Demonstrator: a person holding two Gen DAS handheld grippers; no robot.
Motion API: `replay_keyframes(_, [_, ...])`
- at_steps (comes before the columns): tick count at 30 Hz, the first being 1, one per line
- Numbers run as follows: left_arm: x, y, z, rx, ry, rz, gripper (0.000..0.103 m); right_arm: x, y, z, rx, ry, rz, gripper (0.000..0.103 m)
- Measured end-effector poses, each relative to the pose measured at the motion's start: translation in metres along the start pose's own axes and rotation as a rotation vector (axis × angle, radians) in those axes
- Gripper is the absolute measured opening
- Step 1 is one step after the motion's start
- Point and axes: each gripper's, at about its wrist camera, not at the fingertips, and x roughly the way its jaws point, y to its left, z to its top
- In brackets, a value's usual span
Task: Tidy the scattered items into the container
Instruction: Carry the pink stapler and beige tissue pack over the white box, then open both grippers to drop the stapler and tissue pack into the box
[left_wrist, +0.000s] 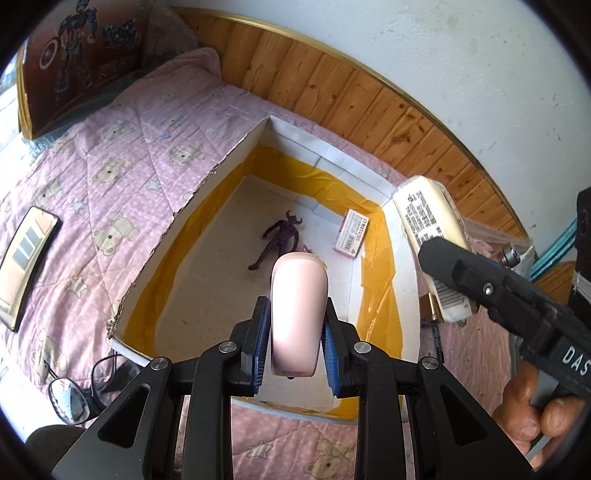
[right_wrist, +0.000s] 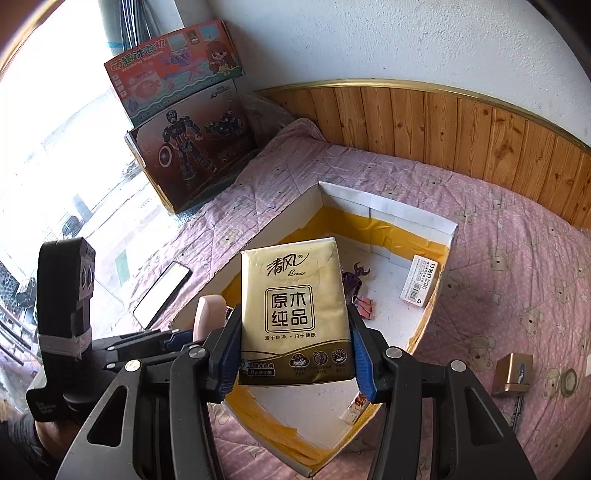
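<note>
I see my left gripper (left_wrist: 293, 347) pinching a pink oblong case (left_wrist: 298, 314) between its pads, over the cardboard box (left_wrist: 207, 188) | beyond its fingertips lie a dark figurine (left_wrist: 279, 238) and staple box (left_wrist: 351, 233) | my right gripper (right_wrist: 291, 354) clamps a tissue pack (right_wrist: 293, 314) above the same box.

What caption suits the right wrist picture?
Tongs grip a gold tissue pack above an open cardboard box on a pink quilt.
</note>
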Motion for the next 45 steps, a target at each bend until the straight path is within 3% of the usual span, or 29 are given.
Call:
replay_keyframes(22, [0.016, 0.015, 0.004, -0.002, 0.016, -0.034, 0.027, 0.111, -0.013, 0.058, 0.124, 0.202, 0.024, 0.052])
replay_keyframes(32, [0.021, 0.016, 0.009, 0.023, -0.001, 0.014, 0.027, 0.161, -0.024, 0.072, 0.192, 0.264, 0.013, 0.052])
replay_keyframes(45, [0.036, 0.025, 0.007, 0.011, 0.047, 0.029, 0.027, 0.189, -0.01, 0.078, 0.034, 0.263, -0.102, 0.053])
